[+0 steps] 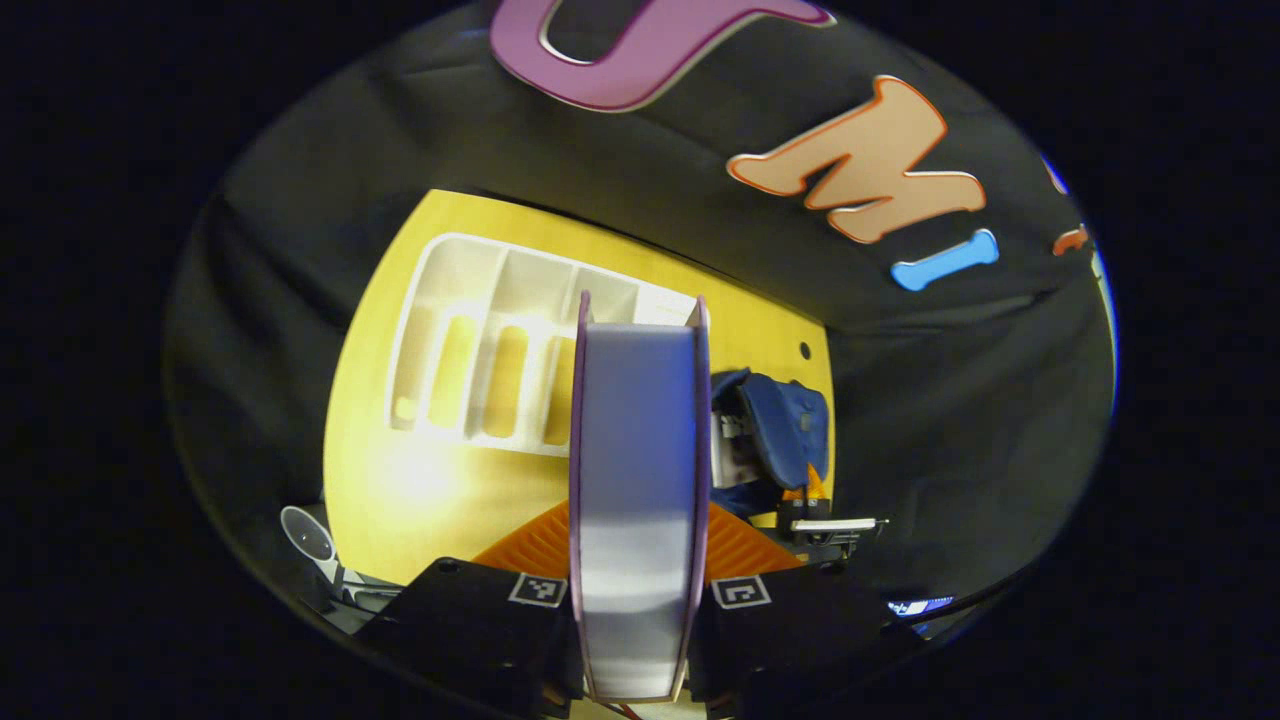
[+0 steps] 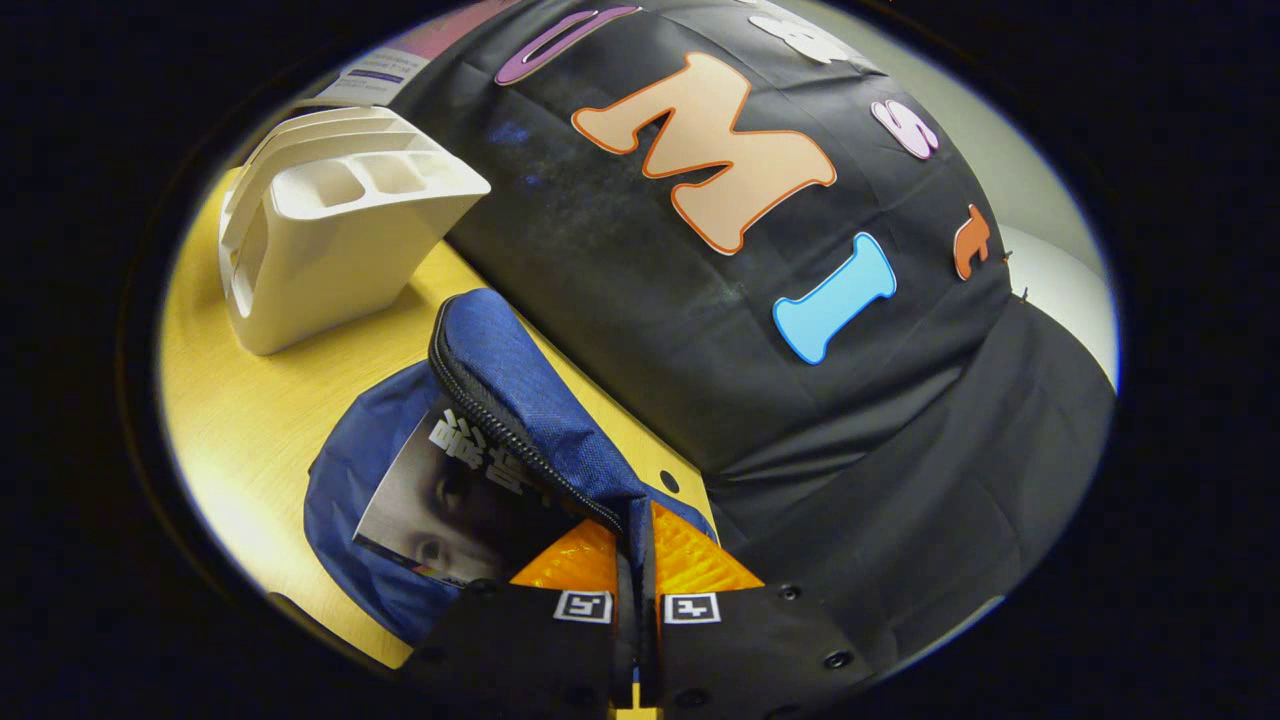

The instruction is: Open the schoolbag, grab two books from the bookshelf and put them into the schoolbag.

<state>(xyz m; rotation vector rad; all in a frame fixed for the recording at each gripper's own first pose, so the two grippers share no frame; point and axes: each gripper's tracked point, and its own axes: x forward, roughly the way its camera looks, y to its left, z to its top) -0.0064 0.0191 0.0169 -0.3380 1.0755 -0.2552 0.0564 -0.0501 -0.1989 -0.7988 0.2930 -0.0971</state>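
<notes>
Clamped upright between the fingers of the left gripper (image 1: pixel 637 600) is a book (image 1: pixel 638 500), seen edge-on: a pale, smooth block of pages between thin purple covers, both fingers pressing on its sides. Beyond it, on the yellow wooden table (image 1: pixel 400 480), stands the bookshelf (image 1: pixel 480 350), a white moulded plastic rack with rounded dividers and long slots through its wall, set toward the table's far edge. Off to the right of the held book sits the blue schoolbag (image 1: pixel 785 425), near the table's right edge, with the other gripper just beside it.

From the right gripper view, the right gripper (image 2: pixel 638 580) has its fingers drawn together on a fold of the schoolbag's (image 2: pixel 520 390) woven blue fabric, right at the black zipper track, holding the flap raised. Inside the open bag lies a second book (image 2: pixel 440 500) with a glossy dark cover showing white characters too distorted to read. The white bookshelf (image 2: pixel 330 230) stands well apart toward the table's (image 2: pixel 250 420) far corner, its compartments smooth and matte.
</notes>
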